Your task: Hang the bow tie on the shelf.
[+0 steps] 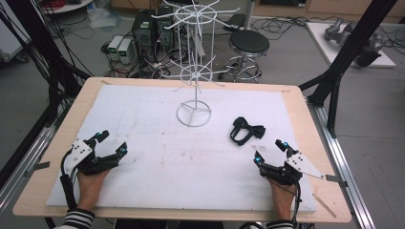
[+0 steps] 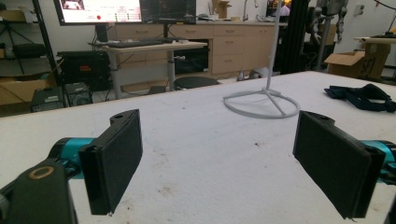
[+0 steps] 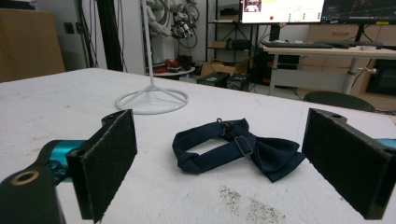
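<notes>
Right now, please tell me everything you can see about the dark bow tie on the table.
The bow tie is dark navy, apparently fabric, with a neck strap looped behind the bow and a small metal slider on it. It lies flat on the white table cover, right of the white wire rack and apart from its ring base. Nothing touches it; the open right gripper rests just short of it.

The left gripper hangs low over the white-covered desk, jaws spread wide with nothing between them. Ahead stands the white wire rack's ring base; a dark navy fabric bow tie lies far right.
</notes>
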### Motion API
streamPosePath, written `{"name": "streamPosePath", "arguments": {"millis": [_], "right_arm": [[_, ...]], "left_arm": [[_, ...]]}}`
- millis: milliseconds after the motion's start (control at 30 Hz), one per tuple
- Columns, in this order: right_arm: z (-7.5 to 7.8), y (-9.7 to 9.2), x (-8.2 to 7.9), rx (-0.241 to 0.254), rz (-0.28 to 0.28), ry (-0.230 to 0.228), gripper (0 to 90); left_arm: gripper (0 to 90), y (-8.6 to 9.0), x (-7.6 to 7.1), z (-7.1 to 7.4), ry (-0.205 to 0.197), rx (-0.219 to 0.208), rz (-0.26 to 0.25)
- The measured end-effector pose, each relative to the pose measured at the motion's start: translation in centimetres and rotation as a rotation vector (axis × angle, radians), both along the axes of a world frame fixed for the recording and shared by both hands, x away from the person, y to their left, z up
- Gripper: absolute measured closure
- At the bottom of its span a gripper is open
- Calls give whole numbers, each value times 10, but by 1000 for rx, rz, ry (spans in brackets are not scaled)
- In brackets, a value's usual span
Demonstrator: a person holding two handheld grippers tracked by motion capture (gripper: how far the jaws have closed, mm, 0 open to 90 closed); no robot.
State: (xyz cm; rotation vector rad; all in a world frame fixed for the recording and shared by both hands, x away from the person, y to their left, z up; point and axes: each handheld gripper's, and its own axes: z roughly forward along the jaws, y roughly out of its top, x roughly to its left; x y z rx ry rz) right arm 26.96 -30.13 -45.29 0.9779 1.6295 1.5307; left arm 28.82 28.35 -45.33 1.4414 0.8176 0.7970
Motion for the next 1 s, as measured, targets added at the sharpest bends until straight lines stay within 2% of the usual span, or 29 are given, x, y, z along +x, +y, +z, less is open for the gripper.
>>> {"name": "streamPosePath", "arguments": {"millis": [1000], "right_arm": [[0, 1, 0, -5, -10, 3, 93]], "left_arm": [[162, 0, 0, 0, -1, 3, 2]]}}
